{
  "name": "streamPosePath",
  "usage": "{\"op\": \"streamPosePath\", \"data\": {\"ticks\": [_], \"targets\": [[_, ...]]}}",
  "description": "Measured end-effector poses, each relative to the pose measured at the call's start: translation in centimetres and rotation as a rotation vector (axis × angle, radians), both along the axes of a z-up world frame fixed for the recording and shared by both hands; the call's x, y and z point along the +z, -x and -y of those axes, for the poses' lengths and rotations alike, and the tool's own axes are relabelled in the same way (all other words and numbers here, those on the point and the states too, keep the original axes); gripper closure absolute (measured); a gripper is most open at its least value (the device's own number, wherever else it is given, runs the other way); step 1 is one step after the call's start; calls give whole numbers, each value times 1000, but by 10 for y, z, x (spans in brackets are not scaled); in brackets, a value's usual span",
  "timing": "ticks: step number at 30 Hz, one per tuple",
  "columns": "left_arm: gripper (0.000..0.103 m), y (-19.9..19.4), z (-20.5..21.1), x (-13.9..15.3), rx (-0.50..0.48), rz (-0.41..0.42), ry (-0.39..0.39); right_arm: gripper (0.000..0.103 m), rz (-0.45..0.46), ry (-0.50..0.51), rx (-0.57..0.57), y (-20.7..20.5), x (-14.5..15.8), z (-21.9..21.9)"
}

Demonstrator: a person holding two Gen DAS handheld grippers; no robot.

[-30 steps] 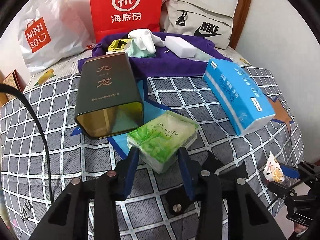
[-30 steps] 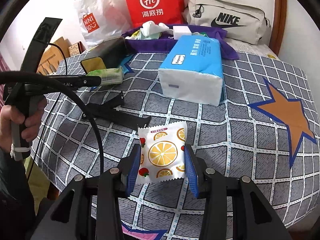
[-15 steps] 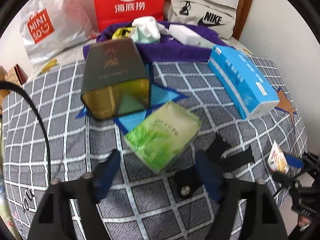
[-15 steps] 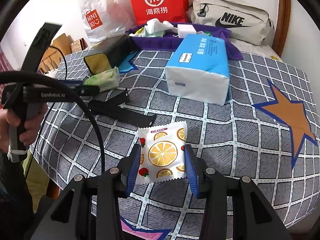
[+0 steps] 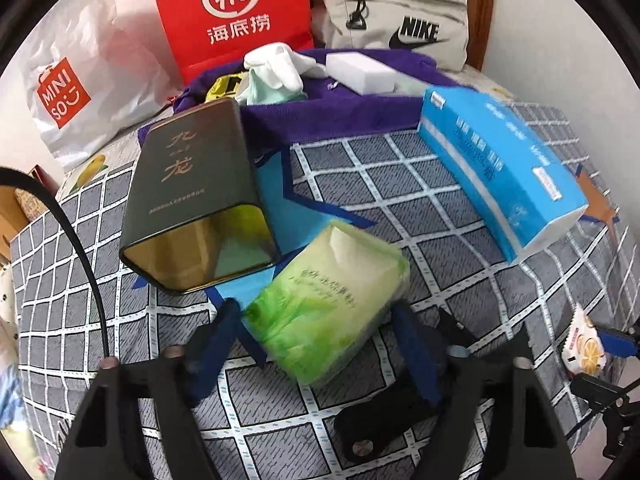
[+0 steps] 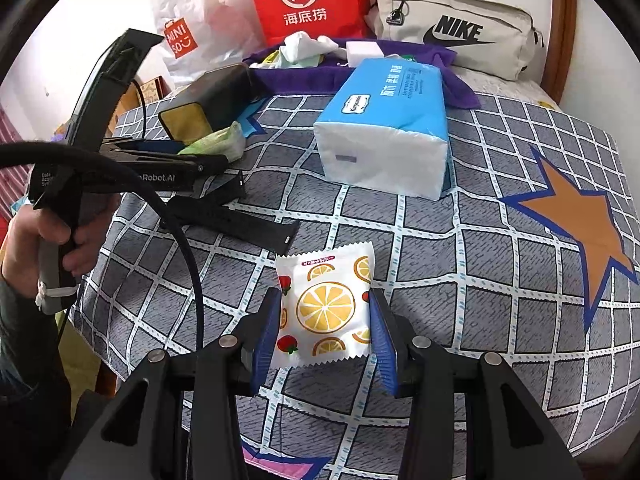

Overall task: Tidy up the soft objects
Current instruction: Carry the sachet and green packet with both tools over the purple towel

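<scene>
Left gripper (image 5: 320,344), jaws just closing, straddles a soft, squashy green tissue pack (image 5: 328,304) by its sides; right gripper (image 6: 324,336) clenches a light, crinkly snack packet (image 6: 326,304).

My left gripper (image 5: 320,340) tilts steeply down, its blue-padded black jaws having just been closing from a wider spread; a thing sits between them, but the blurred pads seem not to press it. My bare left hand (image 6: 44,248) clasps its handle. My right gripper (image 6: 325,330) angles down too, its blue pads clamped on what they hold.
</scene>
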State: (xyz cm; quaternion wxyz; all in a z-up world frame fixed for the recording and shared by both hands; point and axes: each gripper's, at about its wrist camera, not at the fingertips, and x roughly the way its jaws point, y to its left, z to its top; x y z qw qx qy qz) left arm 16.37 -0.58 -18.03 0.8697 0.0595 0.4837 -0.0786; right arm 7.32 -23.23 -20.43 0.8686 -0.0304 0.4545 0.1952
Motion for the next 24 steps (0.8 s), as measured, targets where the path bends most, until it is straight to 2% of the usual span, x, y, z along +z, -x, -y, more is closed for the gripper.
{"op": "streamPosePath", "data": {"ticks": [4,12,24], "targets": [[44,5,-7,8,-10,8,55,60,2,0,-2,1,1,1],[44,21,-19,29,-11,55,102,60,16,3,8,4,6,-5],[44,30,-26,44,6,63,135,60,43,-30,9,7,26,-11]]}}
